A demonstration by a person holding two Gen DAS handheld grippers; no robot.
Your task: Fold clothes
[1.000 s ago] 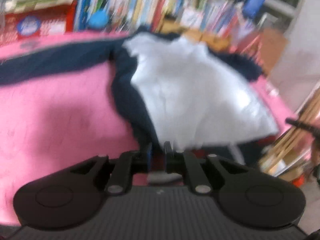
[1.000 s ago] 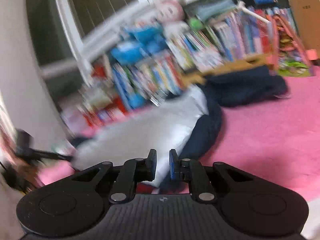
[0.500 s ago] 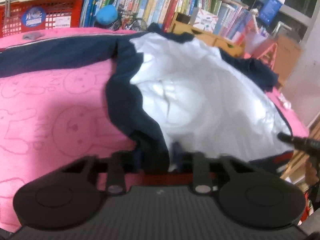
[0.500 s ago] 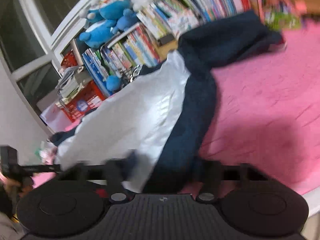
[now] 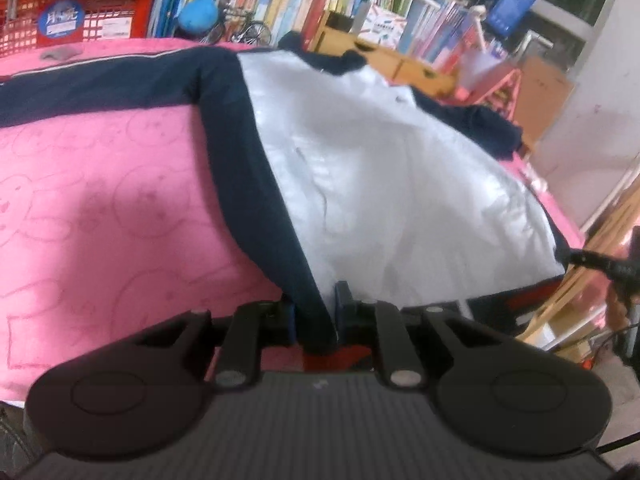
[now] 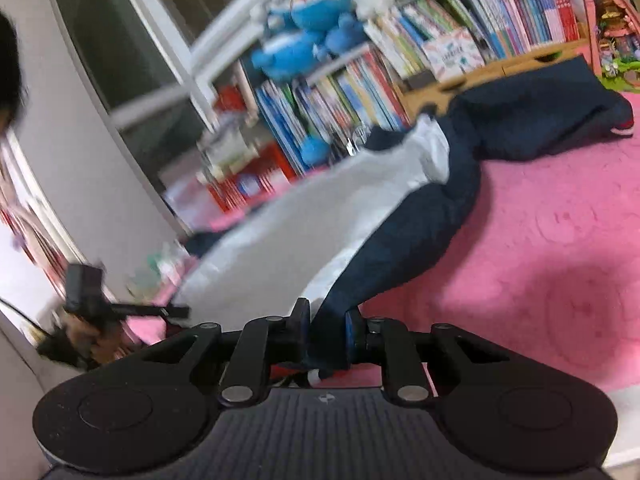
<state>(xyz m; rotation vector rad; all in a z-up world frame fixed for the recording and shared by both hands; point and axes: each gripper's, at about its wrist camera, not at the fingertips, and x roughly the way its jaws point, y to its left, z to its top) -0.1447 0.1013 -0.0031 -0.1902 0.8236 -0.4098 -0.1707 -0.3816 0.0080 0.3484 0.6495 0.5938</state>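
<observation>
A pink blanket printed with cartoon faces covered the bed, with a crowded bookshelf behind it. Spread across it lay a navy jacket, turned open to show its pale grey lining. The left gripper pinched the jacket's navy hem edge, and the right gripper pinched the opposite hem corner, both lifting it slightly.

Navy jacket, white lining up, on pink bed
</observation>
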